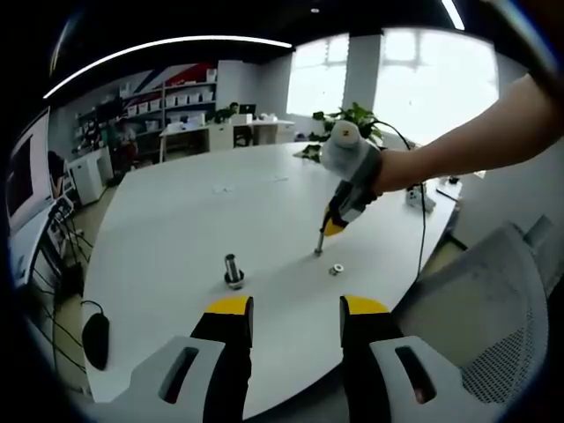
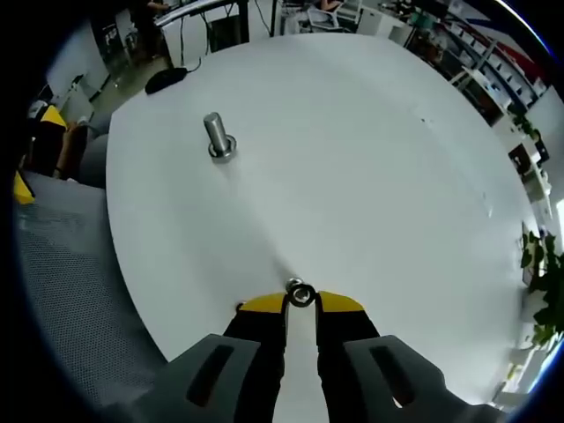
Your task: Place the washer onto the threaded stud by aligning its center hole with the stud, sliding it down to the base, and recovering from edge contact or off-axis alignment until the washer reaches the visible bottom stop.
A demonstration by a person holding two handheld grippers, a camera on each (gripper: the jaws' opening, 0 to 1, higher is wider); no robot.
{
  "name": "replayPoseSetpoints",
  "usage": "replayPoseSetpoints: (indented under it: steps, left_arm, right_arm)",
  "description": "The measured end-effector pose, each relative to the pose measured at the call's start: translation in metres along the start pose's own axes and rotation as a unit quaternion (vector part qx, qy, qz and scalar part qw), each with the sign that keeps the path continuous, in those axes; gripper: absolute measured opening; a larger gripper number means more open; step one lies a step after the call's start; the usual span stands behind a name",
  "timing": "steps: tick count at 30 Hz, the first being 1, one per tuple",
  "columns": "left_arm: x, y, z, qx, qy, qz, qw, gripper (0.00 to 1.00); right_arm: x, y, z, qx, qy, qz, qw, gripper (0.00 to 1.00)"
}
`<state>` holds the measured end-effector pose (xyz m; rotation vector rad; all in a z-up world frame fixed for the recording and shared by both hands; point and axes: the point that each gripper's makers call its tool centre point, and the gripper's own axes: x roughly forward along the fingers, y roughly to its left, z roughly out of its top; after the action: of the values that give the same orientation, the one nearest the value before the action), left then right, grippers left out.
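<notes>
A short threaded stud [image 1: 233, 269] stands upright on its metal base on the white round table [image 1: 176, 220]. The small metal washer [image 1: 336, 270] lies flat on the table to the stud's right. My right gripper [image 1: 321, 248], held by a person's arm, points down at the table just behind the washer. In the right gripper view the washer [image 2: 300, 293] sits right at the tips of my right gripper [image 2: 301, 305], whose jaws stand a narrow gap apart. The stud [image 2: 217, 137] is farther off, up and left. My left gripper [image 1: 297, 307] is open and holds nothing, near the table's front edge.
A grey mesh chair [image 1: 502, 308] stands at the table's right edge. A black mouse [image 1: 95, 339] lies at the near left rim. A cable [image 1: 423, 238] runs past a small white object [image 1: 419, 198] by a plant [image 1: 352, 119]. Desks and shelves lie beyond.
</notes>
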<state>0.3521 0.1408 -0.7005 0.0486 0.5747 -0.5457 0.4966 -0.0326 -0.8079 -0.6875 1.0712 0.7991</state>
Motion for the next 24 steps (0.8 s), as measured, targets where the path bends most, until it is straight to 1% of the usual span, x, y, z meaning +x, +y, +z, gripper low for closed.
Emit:
replayPoseSetpoints:
  steps: [8,12,19,22,24]
  left_arm:
    - [0.001,0.000,-0.002,0.001,0.006,0.002,1.0000,0.37]
    - [0.000,0.001,-0.003,0.000,0.007,0.004,1.0000,0.37]
    - [0.000,0.003,-0.002,-0.002,0.005,0.007,1.0000,0.37]
    - [0.000,0.003,-0.001,-0.002,0.002,0.007,1.0000,0.38]
    - [0.000,0.003,-0.003,-0.001,0.006,0.006,1.0000,0.38]
  right_arm:
    - [0.010,0.000,-0.003,0.001,0.007,0.007,1.0000,0.13]
    - [0.017,0.000,-0.005,0.005,0.011,0.017,0.9998,0.13]
    - [0.034,0.003,-0.013,0.004,0.029,0.023,0.9993,0.14]
    - [0.039,0.005,-0.015,0.004,0.035,0.028,0.9990,0.14]
    - [0.042,0.003,-0.015,0.001,0.041,0.027,0.9988,0.14]
